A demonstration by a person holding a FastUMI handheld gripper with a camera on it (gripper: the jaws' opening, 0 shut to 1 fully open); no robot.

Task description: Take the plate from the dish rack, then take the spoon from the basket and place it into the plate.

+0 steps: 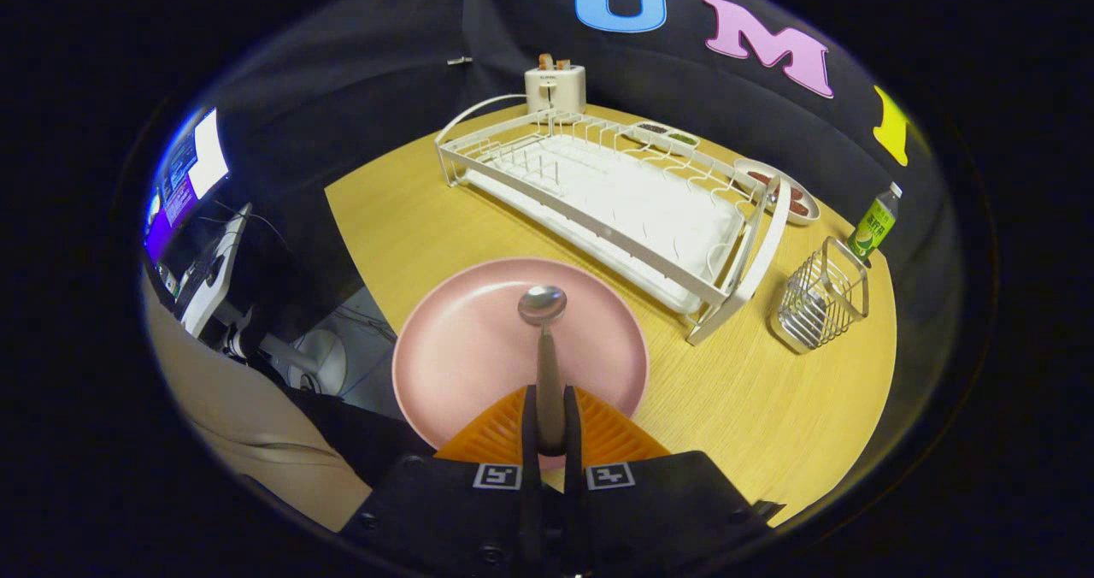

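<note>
Nearest the lens, the handheld two-finger gripper (549,424) has its fingers (611,428) drawn close together, both pressing on the slim handle of a silver metal spoon (544,330). That spoon runs straight ahead from between the fingertips, its rounded bowl facing up and lying beyond them, over the middle of a round pink plate (479,347). Whether the bowl touches the plate's surface or hangs just above it cannot be told. This plate sits flat on the light wooden table (769,407), just ahead of and partly beneath the fingers, near the table's close edge. Beyond the plate stands a long white wire dish rack (598,197) with a white drip tray under it. To the right of the rack, well apart from the plate, a small silver wire basket (820,300) stands upright. Behind the basket is a green-labelled drink bottle (873,223). At the rack's far end sits a small white toaster (555,89), and near it a shallow dish (795,193) holding dark-red contents.
</note>
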